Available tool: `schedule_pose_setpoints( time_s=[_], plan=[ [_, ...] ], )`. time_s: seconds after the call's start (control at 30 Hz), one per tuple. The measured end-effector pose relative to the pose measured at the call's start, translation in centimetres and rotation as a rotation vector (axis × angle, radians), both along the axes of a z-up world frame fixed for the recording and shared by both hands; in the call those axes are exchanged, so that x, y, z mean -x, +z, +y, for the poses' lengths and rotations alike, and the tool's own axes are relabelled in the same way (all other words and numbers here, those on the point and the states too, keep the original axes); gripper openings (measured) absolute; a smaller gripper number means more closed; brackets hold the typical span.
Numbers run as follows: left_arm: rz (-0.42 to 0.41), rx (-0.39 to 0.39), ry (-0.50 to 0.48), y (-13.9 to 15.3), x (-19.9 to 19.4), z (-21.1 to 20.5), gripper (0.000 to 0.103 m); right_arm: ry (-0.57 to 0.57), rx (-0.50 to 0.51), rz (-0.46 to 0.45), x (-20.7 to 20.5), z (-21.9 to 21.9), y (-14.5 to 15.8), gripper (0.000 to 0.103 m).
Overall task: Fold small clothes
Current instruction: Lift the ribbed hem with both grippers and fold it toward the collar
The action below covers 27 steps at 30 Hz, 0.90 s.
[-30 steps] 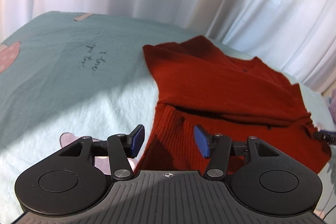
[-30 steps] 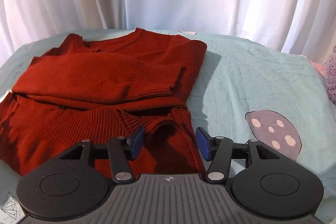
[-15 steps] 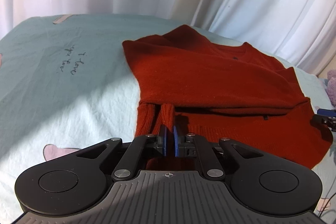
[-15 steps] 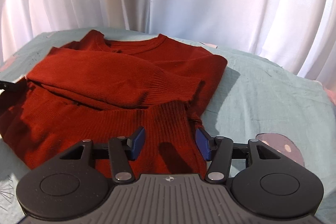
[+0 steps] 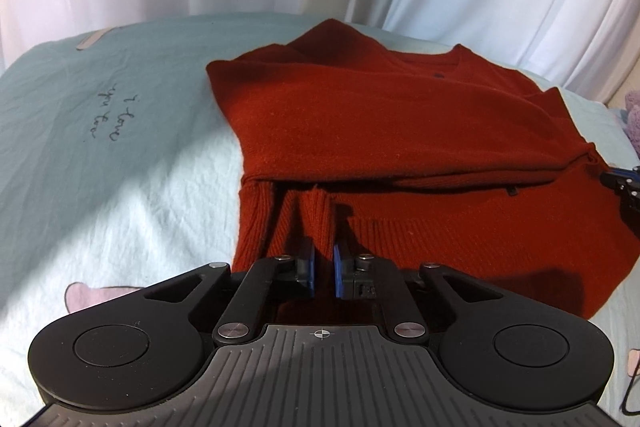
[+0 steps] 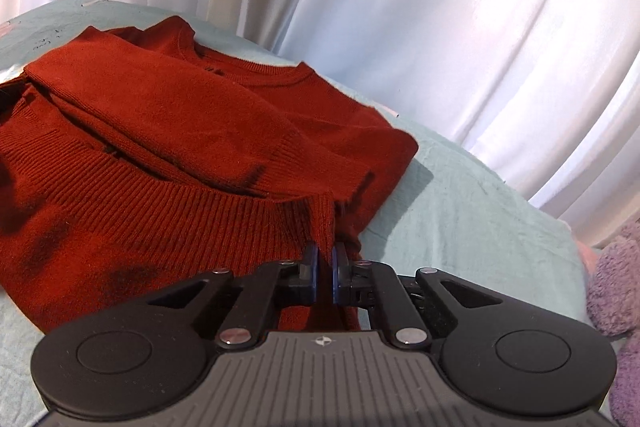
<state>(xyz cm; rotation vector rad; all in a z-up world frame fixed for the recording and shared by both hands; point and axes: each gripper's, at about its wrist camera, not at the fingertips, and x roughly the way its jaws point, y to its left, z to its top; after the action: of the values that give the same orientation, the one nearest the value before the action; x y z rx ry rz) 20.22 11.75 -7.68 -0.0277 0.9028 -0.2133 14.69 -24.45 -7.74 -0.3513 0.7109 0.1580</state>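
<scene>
Pinching the bottom hem is where things stand — one red sweater (image 5: pixel 400 131) lies flat on the bed sheet (image 5: pixel 120 155), sleeves already folded across the chest, and both claws are clamped on its ribbed hem. Left claw (image 5: pixel 323 269) has a tuck of hem squeezed between its blue pads at the left corner, right claw (image 6: pixel 325 269) has the same at the right corner. My guess at the next move: lift both corners together and carry the hem up toward the neckline, keeping them level so the fold lands straight. Count — one sweater, two claws, one purple plush toy (image 6: pixel 612 291) at the edge.
</scene>
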Motion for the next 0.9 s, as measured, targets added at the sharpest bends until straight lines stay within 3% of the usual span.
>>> schedule_pose_setpoints(
  time_s=[0.1,0.2,0.3,0.4,0.5,0.67,0.73,0.8,0.9],
  plan=[
    [-0.058,0.038,-0.01,2.2,0.8,0.3,0.009,-0.011,0.004,-0.08,1.2,-0.1,1.8,0.006],
    [-0.137,0.1,0.014,5.1,1.3,1.0,0.009,-0.059,-0.064,-0.152,1.4,-0.9,3.8,0.006],
    [-0.221,0.192,0.082,7.6,0.5,2.2,0.009,-0.12,-0.105,-0.209,0.0,-1.3,5.1,0.006],
    [-0.268,0.231,0.182,8.2,-1.4,3.1,0.009,-0.193,-0.151,-0.222,-2.7,-2.0,5.5,0.006],
    [-0.226,0.27,0.236,6.4,-3.8,3.5,0.01,-0.23,-0.228,-0.145,-5.8,-2.7,4.0,0.006],
    [-0.11,0.178,0.235,2.1,-5.3,2.9,0.014,-0.197,-0.248,0.016,-8.1,-2.4,0.3,0.011],
    [-0.098,0.171,0.223,1.5,-5.2,2.9,0.031,-0.18,-0.263,0.039,-8.0,-2.6,-0.2,0.022],
    [-0.092,0.168,0.192,1.3,-5.3,3.0,0.041,-0.158,-0.283,0.046,-7.2,-2.7,-0.3,0.028],
    [-0.066,0.144,0.141,0.8,-5.5,2.7,0.048,-0.129,-0.275,0.057,-7.1,-2.4,-0.4,0.028]
  ],
)
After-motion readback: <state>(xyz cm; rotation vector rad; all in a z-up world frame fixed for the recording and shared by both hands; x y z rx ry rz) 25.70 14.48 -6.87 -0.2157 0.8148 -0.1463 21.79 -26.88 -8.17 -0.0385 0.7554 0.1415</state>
